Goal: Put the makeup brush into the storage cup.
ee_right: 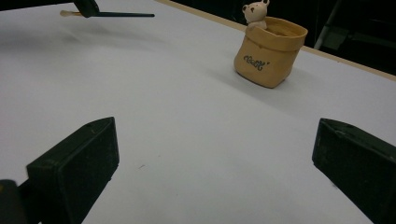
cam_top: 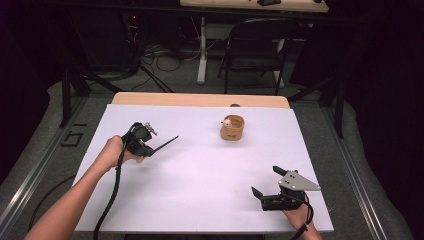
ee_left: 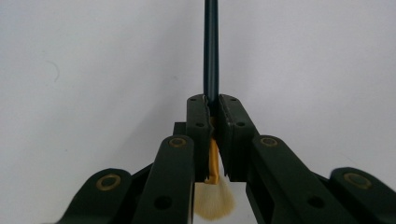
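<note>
Left gripper view: brush [ee_left: 211, 56] clamped between left tool [ee_left: 214, 105] jaws, handle forward.

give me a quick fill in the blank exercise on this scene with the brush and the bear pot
1. The left tongs are shut on a slim dark-handled ____ with pale bristles.
2. A small ____ figure peeks from the tan sack-shaped pot.
3. The right tongs stand ____, holding nothing.
4. The pot rests on a ____ table sheet.

Missing words: brush; bear; open; white
</note>
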`<state>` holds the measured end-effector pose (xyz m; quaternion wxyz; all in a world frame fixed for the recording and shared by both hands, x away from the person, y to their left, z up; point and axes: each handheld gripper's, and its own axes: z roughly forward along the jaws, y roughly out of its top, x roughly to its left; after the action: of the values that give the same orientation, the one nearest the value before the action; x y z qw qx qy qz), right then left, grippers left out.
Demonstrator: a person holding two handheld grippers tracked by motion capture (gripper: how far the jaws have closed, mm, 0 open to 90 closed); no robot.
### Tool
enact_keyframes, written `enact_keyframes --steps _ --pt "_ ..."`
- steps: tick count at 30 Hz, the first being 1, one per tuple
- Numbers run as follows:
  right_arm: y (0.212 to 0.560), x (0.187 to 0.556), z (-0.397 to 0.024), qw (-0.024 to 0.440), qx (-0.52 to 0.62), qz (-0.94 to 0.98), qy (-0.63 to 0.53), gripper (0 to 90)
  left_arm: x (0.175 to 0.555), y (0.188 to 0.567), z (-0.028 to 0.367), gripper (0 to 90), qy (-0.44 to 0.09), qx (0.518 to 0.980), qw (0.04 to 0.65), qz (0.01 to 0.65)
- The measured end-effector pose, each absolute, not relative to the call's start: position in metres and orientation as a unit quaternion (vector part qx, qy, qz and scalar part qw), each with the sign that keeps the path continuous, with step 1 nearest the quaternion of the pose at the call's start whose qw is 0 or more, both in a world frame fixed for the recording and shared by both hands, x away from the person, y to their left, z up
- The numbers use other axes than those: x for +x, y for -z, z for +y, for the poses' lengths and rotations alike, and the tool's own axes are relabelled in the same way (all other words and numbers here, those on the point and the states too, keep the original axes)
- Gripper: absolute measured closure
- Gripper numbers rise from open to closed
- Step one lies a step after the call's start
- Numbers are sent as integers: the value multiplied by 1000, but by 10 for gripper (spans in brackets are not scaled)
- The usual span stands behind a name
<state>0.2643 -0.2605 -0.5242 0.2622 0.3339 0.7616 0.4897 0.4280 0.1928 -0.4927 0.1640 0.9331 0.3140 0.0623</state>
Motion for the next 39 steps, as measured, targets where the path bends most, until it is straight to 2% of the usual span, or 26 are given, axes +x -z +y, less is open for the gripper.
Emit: enact_keyframes --steps 39 --pt "525 264 -259 263 326 767 -486 3 395 482 154 836 -42 960 167 220"
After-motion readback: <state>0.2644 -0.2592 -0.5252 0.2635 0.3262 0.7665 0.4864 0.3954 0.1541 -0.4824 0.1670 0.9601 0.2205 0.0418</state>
